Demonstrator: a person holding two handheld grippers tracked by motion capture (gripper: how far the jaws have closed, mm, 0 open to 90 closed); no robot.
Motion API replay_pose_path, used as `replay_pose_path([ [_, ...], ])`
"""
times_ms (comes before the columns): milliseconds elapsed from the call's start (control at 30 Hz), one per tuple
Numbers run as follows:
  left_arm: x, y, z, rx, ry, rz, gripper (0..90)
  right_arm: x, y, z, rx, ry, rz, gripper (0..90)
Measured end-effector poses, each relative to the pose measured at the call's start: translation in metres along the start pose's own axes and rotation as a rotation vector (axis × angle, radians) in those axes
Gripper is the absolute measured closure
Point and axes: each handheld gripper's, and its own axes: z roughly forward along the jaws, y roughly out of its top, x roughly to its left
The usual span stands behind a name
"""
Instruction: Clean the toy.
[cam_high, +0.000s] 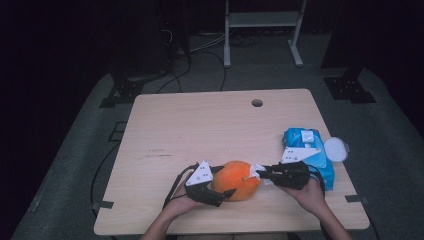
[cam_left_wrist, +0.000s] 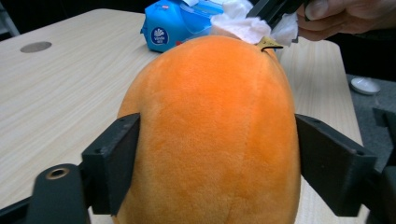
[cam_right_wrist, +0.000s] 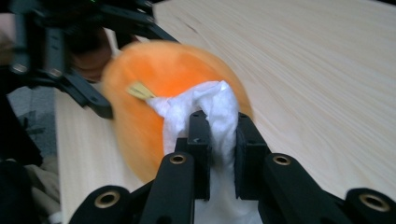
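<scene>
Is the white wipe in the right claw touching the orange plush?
Touching. In the right gripper view, the wipe clamped in the right claw presses against the plush; the left gripper view shows it lying on the plush's top.

Light falls from above on the table (cam_high: 200, 130) while the room around it stays dark, and the plush orange (cam_right_wrist: 159, 93) blurs in the right gripper view.
</scene>
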Motion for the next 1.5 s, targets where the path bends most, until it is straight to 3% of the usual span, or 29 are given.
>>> replay_pose_path([
  [67,-0.005,0.003,0.001,0.011,-0.001,0.016,20.5,0.003,0.003,-0.001,-0.018,0.001,-0.007,78.7],
  [133,-0.008,0.005,0.001,0.004,-0.037,0.032,18.8,0.01,0.009,-0.001,-0.039,0.014,-0.029,78.7],
  [233,-0.004,0.004,-0.003,-0.007,-0.059,0.008,11.3,0.017,0.012,0.003,-0.035,0.024,-0.055,78.7],
  [367,0.006,0.001,-0.003,-0.01,-0.044,-0.067,9.1,0.014,0.008,0.003,-0.028,0.02,-0.047,78.7],
  [400,0.005,0.001,-0.002,-0.01,-0.041,-0.07,11.9,0.013,0.008,0.002,-0.028,0.016,-0.041,78.7],
  [533,-0.005,0.008,0.0,-0.024,0.031,0.03,29.6,0.018,0.014,0.001,-0.051,0.027,-0.049,78.7],
  [667,-0.013,0.015,0.003,-0.039,0.063,0.114,33.8,0.029,0.025,0.002,-0.088,0.062,-0.08,78.7],
  [767,-0.008,0.012,0.002,-0.029,0.029,0.07,26.0,0.028,0.022,0.002,-0.071,0.057,-0.083,78.7],
  [867,0.001,0.008,0.004,-0.004,0.009,-0.063,9.6,0.021,0.015,0.003,-0.048,0.032,-0.076,78.8],
  [967,0.004,0.004,0.008,0.0,-0.006,-0.116,12.0,0.018,0.015,-0.001,-0.05,0.014,-0.064,78.8],
  [1033,0.001,0.006,0.008,-0.013,0.019,-0.092,22.8,0.021,0.018,-0.001,-0.058,0.008,-0.075,78.7],
  [1100,-0.003,0.009,0.007,-0.032,0.052,-0.035,31.1,0.029,0.023,0.002,-0.07,0.005,-0.106,78.7],
  [1233,-0.01,0.017,0.003,-0.05,0.122,0.07,33.6,0.034,0.03,-0.001,-0.086,-0.006,-0.136,78.7],
  [1400,-0.01,0.016,0.004,-0.047,0.109,0.081,33.2,0.021,0.022,-0.003,-0.085,0.004,-0.077,78.8],
  [1500,-0.018,0.02,0.006,-0.038,0.109,0.13,32.9,0.032,0.026,-0.001,-0.094,0.008,-0.102,78.8],
])
